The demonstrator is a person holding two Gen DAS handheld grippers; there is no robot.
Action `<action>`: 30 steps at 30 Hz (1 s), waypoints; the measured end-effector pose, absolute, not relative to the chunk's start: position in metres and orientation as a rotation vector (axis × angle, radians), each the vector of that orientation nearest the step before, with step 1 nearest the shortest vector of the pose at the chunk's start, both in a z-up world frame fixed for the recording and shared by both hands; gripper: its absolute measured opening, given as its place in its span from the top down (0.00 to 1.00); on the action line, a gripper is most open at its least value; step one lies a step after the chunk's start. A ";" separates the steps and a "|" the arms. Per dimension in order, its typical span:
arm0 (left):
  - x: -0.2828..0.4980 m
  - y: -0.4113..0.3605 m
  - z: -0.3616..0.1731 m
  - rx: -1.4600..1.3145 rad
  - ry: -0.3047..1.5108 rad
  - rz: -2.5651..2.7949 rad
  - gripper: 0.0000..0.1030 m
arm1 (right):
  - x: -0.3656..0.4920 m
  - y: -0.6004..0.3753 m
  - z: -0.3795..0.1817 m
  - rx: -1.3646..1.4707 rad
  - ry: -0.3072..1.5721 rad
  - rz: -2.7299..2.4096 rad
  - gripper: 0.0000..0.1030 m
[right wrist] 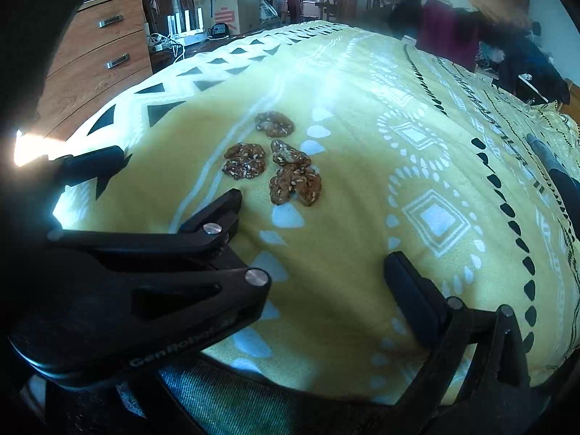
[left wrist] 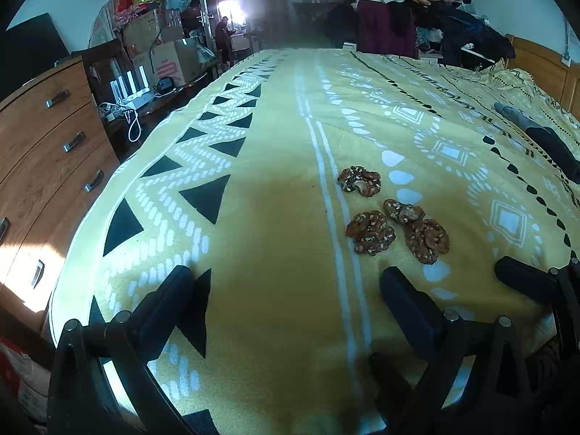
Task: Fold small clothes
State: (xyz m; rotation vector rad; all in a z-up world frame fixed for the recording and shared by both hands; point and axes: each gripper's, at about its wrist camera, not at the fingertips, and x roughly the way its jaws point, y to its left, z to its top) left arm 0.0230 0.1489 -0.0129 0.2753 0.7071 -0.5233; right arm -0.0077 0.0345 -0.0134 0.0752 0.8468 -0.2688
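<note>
Several small brown patterned bundles of cloth (left wrist: 369, 232) (right wrist: 244, 161) lie close together on a yellow patterned blanket (left wrist: 275, 188) (right wrist: 362, 137). My left gripper (left wrist: 290, 290) is open and low over the blanket, with the bundles just beyond its right finger. From the right wrist view, the left gripper (right wrist: 174, 177) shows side-on at the left and hides my right gripper's left finger. The right gripper (right wrist: 290, 275) looks open, its right finger (right wrist: 409, 290) set wide with nothing held. One right-gripper finger (left wrist: 522, 282) shows at the edge of the left wrist view.
A dark sock and a grey one (left wrist: 543, 141) (right wrist: 558, 170) lie at the blanket's right edge. A wooden dresser (left wrist: 47, 137) (right wrist: 98, 47) stands along the left. Heaped clothes (left wrist: 398, 0) and cardboard boxes (left wrist: 170, 61) stand beyond the bed. A person (left wrist: 222, 32) stands in the far doorway.
</note>
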 end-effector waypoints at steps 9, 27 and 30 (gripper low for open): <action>0.022 0.148 -0.013 0.279 0.707 -0.519 0.00 | -0.008 0.030 -0.012 0.057 0.845 -0.272 0.00; 0.022 0.148 -0.013 0.281 0.710 -0.518 0.00 | -0.008 0.030 -0.011 0.058 0.848 -0.271 0.00; 0.022 0.148 -0.013 0.281 0.710 -0.518 0.00 | -0.008 0.030 -0.011 0.058 0.848 -0.271 0.00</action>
